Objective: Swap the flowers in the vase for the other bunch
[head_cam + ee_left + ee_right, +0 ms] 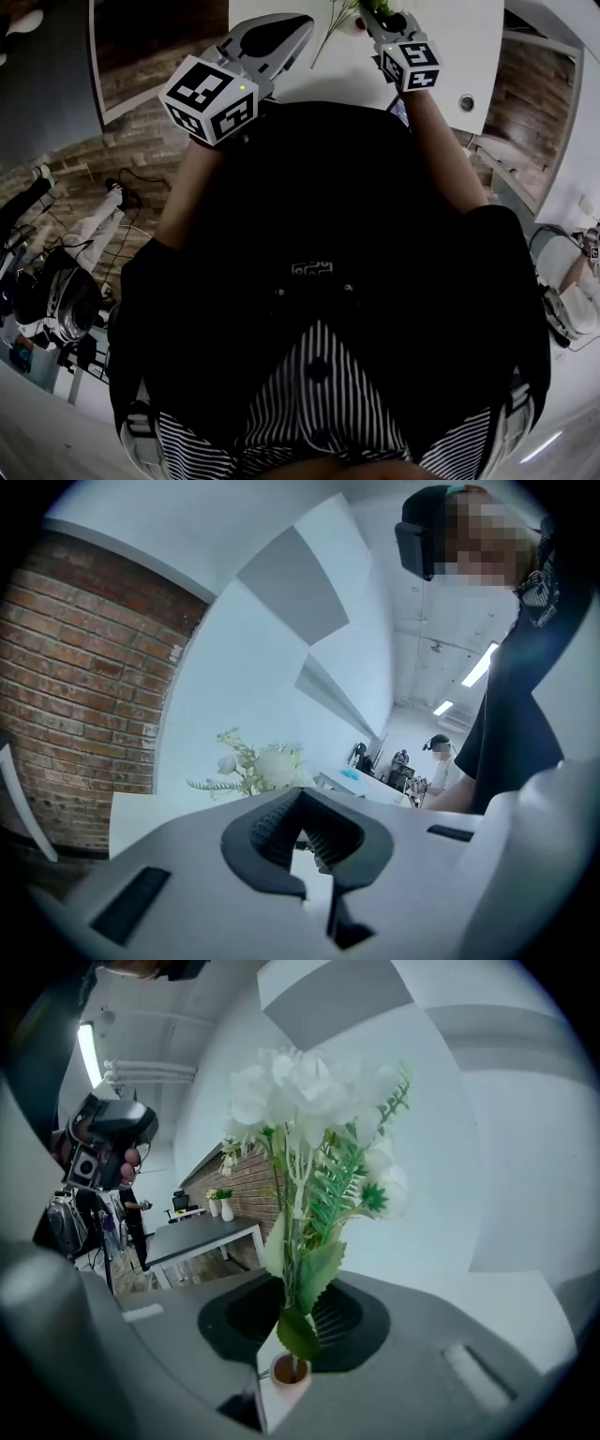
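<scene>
My right gripper [281, 1382] is shut on the stem end of a bunch of white flowers [309, 1091] with green leaves, which stands upright out of the jaws. In the head view the right gripper [375, 14] reaches over the white table [450, 37], and green stems [333, 23] show beside it. My left gripper [302, 23] is raised at the table's near edge, to the left. Its jaws [317, 874] are shut with nothing between them. Beyond them a second cluster of white flowers [253, 766] rises, and what it stands in is hidden behind the gripper body.
A brick wall [75, 696] runs along the left. A dark table [202, 1232] carrying a small white vase [225, 1208] stands farther back. A person [439, 761] sits at distant desks. Cables and equipment [56, 300] lie on the floor at left.
</scene>
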Demonstrator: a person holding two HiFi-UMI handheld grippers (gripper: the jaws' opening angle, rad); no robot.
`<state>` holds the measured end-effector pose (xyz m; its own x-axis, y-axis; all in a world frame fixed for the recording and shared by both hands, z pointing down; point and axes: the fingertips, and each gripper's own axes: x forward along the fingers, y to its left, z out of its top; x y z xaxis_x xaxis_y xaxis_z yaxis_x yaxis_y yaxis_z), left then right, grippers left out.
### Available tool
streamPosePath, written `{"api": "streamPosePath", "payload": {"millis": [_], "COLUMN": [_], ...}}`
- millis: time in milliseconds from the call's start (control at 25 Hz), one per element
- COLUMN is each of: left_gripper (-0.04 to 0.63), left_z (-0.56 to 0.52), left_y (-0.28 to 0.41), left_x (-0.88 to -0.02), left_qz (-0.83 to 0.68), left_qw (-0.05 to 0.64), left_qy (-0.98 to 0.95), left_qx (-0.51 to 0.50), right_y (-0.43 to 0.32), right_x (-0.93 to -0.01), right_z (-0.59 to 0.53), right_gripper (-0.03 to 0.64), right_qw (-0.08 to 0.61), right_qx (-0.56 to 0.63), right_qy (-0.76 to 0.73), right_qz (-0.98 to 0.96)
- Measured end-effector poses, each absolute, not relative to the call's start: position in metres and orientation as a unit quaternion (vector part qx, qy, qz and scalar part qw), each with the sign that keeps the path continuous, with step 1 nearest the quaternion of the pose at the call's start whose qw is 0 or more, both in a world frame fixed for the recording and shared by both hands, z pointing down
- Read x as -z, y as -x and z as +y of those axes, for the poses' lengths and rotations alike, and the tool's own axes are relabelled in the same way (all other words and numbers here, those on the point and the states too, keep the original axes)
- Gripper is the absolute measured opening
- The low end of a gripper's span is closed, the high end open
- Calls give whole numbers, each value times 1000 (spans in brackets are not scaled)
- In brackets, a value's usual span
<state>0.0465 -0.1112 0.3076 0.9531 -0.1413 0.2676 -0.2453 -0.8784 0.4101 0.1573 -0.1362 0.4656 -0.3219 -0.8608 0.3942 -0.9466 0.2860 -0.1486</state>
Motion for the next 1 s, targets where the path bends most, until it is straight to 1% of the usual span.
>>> {"api": "streamPosePath", "payload": {"millis": [160, 600, 760, 800, 840, 880, 920, 960, 1000], "left_gripper": [6, 5, 6, 5, 5, 5, 5, 5, 5], "left_z": [-105, -98, -91, -89, -88, -88, -88, -89, -89], "left_y": [-52, -57, -72, -75, -78, -80, -80, -80, -80], "left_x": [-306, -307, -308, -308, -306, -305, -303, -301, -300], "left_qz": [-102, -107, -106, -105, -104, -102, -100, -98, -96], "left_qw": [222, 219, 225, 228, 228, 227, 226, 225, 225], "left_qy": [-963, -962, -961, -960, -960, -961, -961, -962, -962], "left_qx": [-118, -126, -123, -122, -122, -122, -121, -120, -119], "right_y": [-157, -155, -165, -168, -168, -168, -167, -167, -168], "right_x": [-481, -504, -517, -520, -522, -524, -527, -529, -532], "right_z": [-125, -113, -102, -98, -95, -94, -93, -91, -89], "right_gripper": [87, 95, 135, 148, 177, 241, 281, 316, 328], "right_qw": [136, 157, 172, 175, 175, 174, 170, 166, 164], "right_qx": [-179, -197, -215, -222, -232, -247, -264, -278, -288], "right_qy": [-569, -550, -532, -526, -519, -511, -503, -496, -490], "right_qz": [-791, -796, -801, -802, -804, -805, -805, -806, -806]}}
